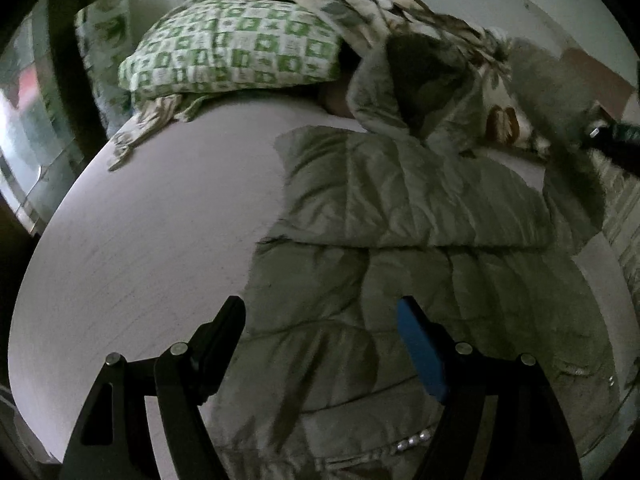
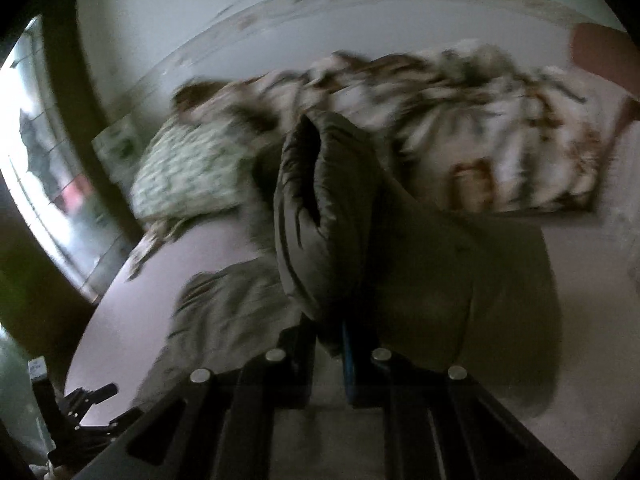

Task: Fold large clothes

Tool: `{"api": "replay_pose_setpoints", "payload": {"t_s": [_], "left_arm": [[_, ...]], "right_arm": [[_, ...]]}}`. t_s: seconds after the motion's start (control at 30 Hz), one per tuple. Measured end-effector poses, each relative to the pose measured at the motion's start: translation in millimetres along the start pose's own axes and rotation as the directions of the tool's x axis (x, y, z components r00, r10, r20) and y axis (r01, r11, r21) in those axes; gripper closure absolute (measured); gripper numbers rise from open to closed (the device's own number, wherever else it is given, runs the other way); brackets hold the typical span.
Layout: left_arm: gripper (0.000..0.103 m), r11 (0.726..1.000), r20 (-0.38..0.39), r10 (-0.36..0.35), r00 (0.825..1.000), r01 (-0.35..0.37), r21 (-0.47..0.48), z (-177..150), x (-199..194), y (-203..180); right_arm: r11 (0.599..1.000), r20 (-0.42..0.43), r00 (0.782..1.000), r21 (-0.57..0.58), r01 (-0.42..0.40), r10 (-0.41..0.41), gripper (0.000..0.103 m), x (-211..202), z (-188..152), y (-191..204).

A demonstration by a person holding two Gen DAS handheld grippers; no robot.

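Note:
An olive-green quilted puffer jacket [image 1: 400, 240] lies spread on the pale bed sheet [image 1: 152, 232]. My left gripper [image 1: 320, 320] is open, hovering just above the jacket's lower left part, holding nothing. My right gripper [image 2: 328, 344] is shut on a fold of the jacket [image 2: 360, 220] and holds it lifted, so the cloth hangs over the fingers. Its body shows at the right edge of the left wrist view [image 1: 616, 140]. The right wrist view is blurred by motion.
A green-and-white checked pillow [image 1: 236, 52] lies at the head of the bed. A crumpled floral blanket [image 2: 480, 128] is bunched beyond the jacket. A window [image 2: 36, 152] is at the left. The left gripper's body shows at lower left [image 2: 88, 404].

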State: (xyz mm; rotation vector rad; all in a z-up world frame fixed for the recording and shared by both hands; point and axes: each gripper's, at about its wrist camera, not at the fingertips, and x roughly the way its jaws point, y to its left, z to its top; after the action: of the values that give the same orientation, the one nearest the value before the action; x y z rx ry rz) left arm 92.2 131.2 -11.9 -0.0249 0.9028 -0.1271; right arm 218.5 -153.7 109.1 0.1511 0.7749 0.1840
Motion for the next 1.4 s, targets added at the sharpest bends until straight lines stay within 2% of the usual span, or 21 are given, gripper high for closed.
{"api": "replay_pose_setpoints", "payload": {"t_s": [0.1, 0.23, 0.33, 0.4, 0.43, 0.47, 0.5, 0.53, 0.67, 0.77, 0.93, 1.1, 1.2, 1.23, 1.27, 1.3, 1.33, 1.4], "left_arm": [[0.025, 1.0, 0.006, 0.003, 1.0, -0.003, -0.031, -0.6, -3.3, 15.2], [0.025, 0.998, 0.007, 0.006, 1.0, -0.005, -0.061, -5.0, -4.1, 30.4], [0.025, 0.997, 0.002, 0.005, 1.0, -0.005, -0.078, -7.1, -1.2, 37.5], [0.025, 0.996, -0.001, 0.001, 1.0, -0.001, -0.088, -6.9, 0.8, 40.1], [0.025, 0.995, -0.003, -0.004, 1.0, 0.003, -0.096, -5.9, 2.4, 41.0], [0.025, 0.995, -0.004, -0.007, 1.0, 0.007, -0.101, -4.6, 3.6, 41.3], [0.025, 0.994, -0.007, -0.013, 1.0, 0.012, -0.108, -2.4, 5.6, 40.4], [0.025, 0.993, -0.007, -0.017, 1.0, 0.017, -0.113, -0.9, 6.2, 38.5], [0.025, 0.991, -0.01, -0.058, 0.998, 0.056, -0.12, 11.3, 11.4, 25.5], [0.025, 0.991, -0.026, -0.082, 0.996, 0.079, -0.109, 21.6, 20.7, 8.7], [0.025, 0.994, -0.052, -0.063, 0.997, 0.058, -0.093, 44.0, 44.7, -24.2], [0.025, 0.997, -0.073, -0.062, 0.995, 0.058, -0.054, 65.4, 73.9, -55.0], [0.025, 0.998, -0.132, -0.046, 0.99, 0.04, -0.048, 71.5, 106.0, -69.6], [0.029, 0.997, -0.139, -0.059, 0.988, 0.051, -0.061, 70.9, 112.9, -71.4], [0.048, 0.996, -0.139, -0.071, 0.988, 0.062, -0.07, 70.1, 116.8, -72.7], [0.062, 0.993, -0.137, -0.1, 0.986, 0.09, -0.076, 68.9, 121.7, -75.6], [0.064, 0.995, -0.133, -0.088, 0.987, 0.079, -0.067, 68.5, 122.9, -79.1], [0.078, 0.996, -0.098, -0.085, 0.992, 0.081, -0.043, 68.0, 116.1, -82.3]], "right_arm": [[0.997, -0.067, 0.995, -0.02, -0.071, 0.07, 0.09, 39.0, -17.8, 39.9], [0.991, -0.182, 0.974, 0.015, -0.133, 0.134, 0.09, 98.2, -52.3, 70.9], [0.993, -0.256, 0.96, 0.038, -0.11, 0.116, 0.086, 131.8, -77.3, 75.1], [0.994, -0.268, 0.957, 0.035, -0.103, 0.109, 0.077, 137.6, -87.3, 74.7], [0.992, -0.263, 0.957, 0.039, -0.118, 0.124, 0.057, 135.9, -89.4, 74.0], [0.99, -0.258, 0.956, 0.043, -0.132, 0.139, 0.019, 133.0, -89.9, 73.7], [0.988, -0.248, 0.957, 0.04, -0.149, 0.154, 0.007, 128.7, -89.1, 74.1], [0.989, -0.233, 0.961, 0.022, -0.147, 0.148, 0.003, 121.0, -88.3, 74.9], [0.99, -0.221, 0.966, -0.014, -0.141, 0.134, 0.004, 90.0, -84.8, 60.9], [0.993, -0.201, 0.973, 0.02, -0.112, 0.114, 0.004, 66.8, -83.2, 35.8], [0.99, -0.156, 0.988, 0.138, 0.038, -0.016, 0.004, 37.0, -81.4, -41.1], [0.947, -0.152, 0.979, 0.271, 0.171, -0.133, 0.003, 26.6, -78.2, -118.9], [0.91, -0.15, 0.973, 0.351, 0.219, -0.177, 0.004, 27.0, -75.4, -155.4], [0.897, -0.151, 0.972, 0.382, 0.224, -0.178, 0.004, 28.9, -75.4, -167.5], [0.889, -0.153, 0.972, 0.4, 0.224, -0.176, 0.004, 30.6, -76.0, -174.7], [0.882, -0.156, 0.972, 0.415, 0.224, -0.173, 0.004, 33.4, -76.4, -180.5], [0.877, -0.16, 0.972, 0.425, 0.225, -0.172, 0.004, 37.2, -77.1, -184.8], [0.869, -0.176, 0.97, 0.438, 0.229, -0.166, 0.004, 44.1, -78.2, -193.3]]}}
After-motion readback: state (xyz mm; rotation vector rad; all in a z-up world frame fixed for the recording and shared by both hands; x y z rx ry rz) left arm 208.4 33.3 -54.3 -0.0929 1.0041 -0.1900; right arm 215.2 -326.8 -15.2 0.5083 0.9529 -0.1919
